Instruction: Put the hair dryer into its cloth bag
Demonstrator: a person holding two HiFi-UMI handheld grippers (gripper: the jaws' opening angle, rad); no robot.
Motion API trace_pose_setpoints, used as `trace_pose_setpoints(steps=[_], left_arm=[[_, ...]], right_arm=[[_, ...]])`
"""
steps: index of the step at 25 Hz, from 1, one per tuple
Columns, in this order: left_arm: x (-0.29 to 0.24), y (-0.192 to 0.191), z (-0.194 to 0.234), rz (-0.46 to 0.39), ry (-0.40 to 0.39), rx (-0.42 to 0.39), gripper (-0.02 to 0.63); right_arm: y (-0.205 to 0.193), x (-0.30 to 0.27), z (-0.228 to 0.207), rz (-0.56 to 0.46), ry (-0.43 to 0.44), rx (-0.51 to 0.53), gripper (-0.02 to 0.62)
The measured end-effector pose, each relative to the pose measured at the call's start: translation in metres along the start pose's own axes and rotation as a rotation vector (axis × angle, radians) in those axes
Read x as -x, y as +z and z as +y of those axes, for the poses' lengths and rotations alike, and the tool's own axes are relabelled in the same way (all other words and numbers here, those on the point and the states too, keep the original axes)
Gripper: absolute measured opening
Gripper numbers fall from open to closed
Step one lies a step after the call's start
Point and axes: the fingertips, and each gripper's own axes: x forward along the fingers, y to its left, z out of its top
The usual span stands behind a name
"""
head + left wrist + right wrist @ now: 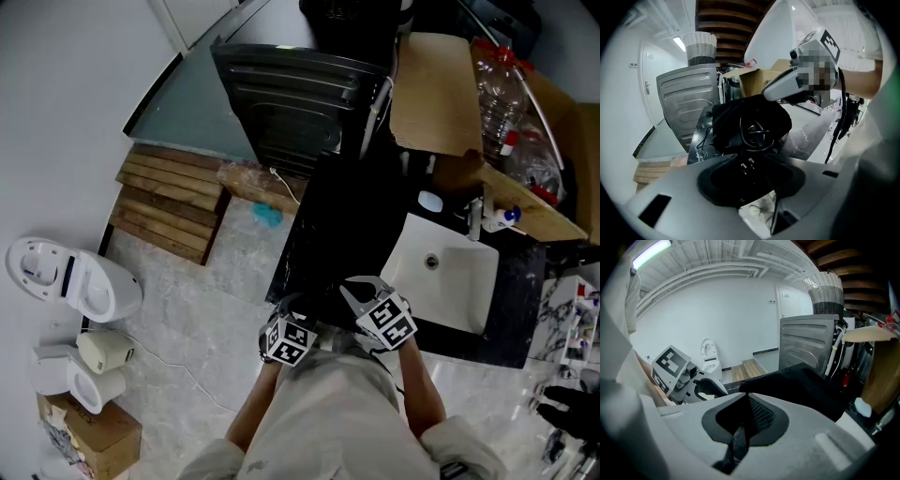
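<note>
The black cloth bag (726, 122) lies on the black counter, its mouth turned toward the left gripper view. Inside the mouth shows the hair dryer's coiled black cord (757, 133). The cord's plug (747, 164), prongs up, sits between the jaws of my left gripper (747, 172), which looks shut on it. My right gripper (745, 420) is shut on the bag's mesh-lined edge (761, 413), with a strap hanging below. In the head view both grippers, left (289, 319) and right (364, 292), stand side by side at the counter's near edge. The bag cannot be told from the dark top there.
A white sink (450, 272) is set in the black counter (323, 216) to the right. A grey appliance (291, 94) stands behind, a cardboard box (436, 89) with plastic bottles at the back right. On the floor at left are wooden slats (169, 202) and a toilet (75, 277).
</note>
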Motion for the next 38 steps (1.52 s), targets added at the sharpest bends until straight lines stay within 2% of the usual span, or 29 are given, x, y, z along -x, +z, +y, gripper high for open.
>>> trace_pose_setpoints(steps=[38], left_arm=[[-0.079,0.076,0.014,-0.093,-0.018,0.057,0.170]], right_arm=[[-0.005,0.001,-0.005,0.004,0.033,-0.035,0.014]])
